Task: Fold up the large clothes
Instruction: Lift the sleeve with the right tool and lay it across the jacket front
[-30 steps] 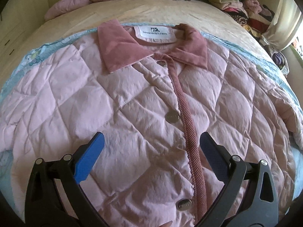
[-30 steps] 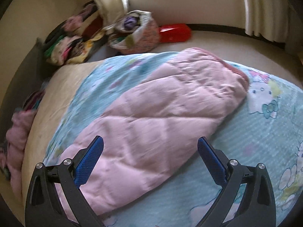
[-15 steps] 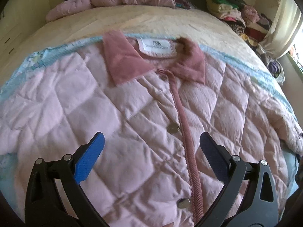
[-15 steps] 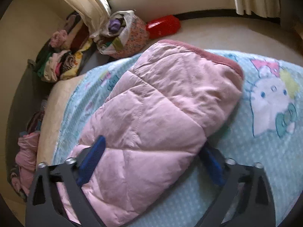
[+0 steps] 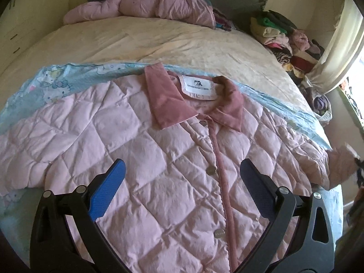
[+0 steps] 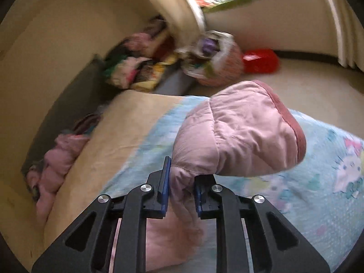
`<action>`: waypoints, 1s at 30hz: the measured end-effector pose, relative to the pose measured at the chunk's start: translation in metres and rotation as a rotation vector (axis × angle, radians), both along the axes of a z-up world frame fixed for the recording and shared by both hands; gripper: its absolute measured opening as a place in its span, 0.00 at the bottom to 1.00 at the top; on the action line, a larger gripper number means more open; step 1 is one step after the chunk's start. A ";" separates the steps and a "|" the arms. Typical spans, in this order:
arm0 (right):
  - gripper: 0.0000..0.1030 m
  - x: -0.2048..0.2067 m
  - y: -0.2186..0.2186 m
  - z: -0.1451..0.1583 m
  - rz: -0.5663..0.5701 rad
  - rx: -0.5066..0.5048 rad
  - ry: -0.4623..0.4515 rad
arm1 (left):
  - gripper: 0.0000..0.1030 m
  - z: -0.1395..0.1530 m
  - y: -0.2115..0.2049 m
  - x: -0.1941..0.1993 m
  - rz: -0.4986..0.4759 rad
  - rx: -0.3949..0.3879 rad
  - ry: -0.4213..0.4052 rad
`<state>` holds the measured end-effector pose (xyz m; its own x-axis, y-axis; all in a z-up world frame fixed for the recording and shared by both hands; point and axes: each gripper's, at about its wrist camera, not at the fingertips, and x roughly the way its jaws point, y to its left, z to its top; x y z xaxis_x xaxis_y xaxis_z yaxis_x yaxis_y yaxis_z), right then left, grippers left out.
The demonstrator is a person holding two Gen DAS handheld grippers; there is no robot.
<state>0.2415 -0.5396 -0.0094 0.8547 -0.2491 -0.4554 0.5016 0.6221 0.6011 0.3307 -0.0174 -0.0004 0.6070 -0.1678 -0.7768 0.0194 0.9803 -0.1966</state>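
We are at the first fold, we judge: the right gripper [image 6: 180, 190] has its fingers closing on the sleeve [image 6: 238, 132] of the pale pink quilted jacket with a dusty-rose corduroy collar [image 5: 159, 163], which next wants carrying across the chest; the left gripper [image 5: 182, 186] hovers open and empty at lower centre. The jacket lies buttoned and face-up on the light blue cartoon-print sheet [image 5: 59, 84] on the bed [image 5: 159, 41], puffy and creased.

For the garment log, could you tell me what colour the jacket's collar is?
Dusty rose collar, darker than the pale pink quilting; left wrist view.
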 end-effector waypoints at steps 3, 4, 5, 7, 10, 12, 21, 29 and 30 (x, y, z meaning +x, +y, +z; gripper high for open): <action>0.16 0.008 0.028 0.030 0.080 -0.065 -0.041 | 0.91 0.004 0.001 -0.003 -0.017 -0.022 0.003; 0.16 0.009 0.034 0.036 0.099 -0.074 -0.052 | 0.91 0.006 0.003 -0.004 -0.017 -0.030 -0.002; 0.15 0.012 0.046 0.047 0.135 -0.087 -0.073 | 0.91 0.008 0.006 -0.005 -0.016 -0.036 -0.009; 0.15 0.013 0.066 0.063 0.184 -0.109 -0.101 | 0.91 0.015 0.015 -0.007 -0.010 -0.062 -0.023; 0.15 0.017 0.092 0.085 0.254 -0.126 -0.150 | 0.91 0.022 0.027 -0.010 -0.003 -0.104 -0.040; 0.15 0.019 0.107 0.098 0.285 -0.154 -0.171 | 0.91 0.027 0.037 -0.012 0.008 -0.127 -0.050; 0.14 0.034 0.194 0.133 0.445 -0.236 -0.239 | 0.91 0.040 0.083 -0.018 0.069 -0.224 -0.084; 0.14 0.056 0.281 0.120 0.602 -0.292 -0.203 | 0.91 0.028 0.117 -0.014 0.091 -0.366 -0.073; 0.14 0.060 0.293 0.115 0.618 -0.305 -0.193 | 0.91 0.023 0.123 -0.012 0.096 -0.397 -0.063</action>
<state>0.3018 -0.2470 0.1054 0.9388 0.2151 -0.2691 -0.0950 0.9125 0.3978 0.3189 0.1052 0.0229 0.6792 -0.3872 -0.6235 -0.0442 0.8264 -0.5614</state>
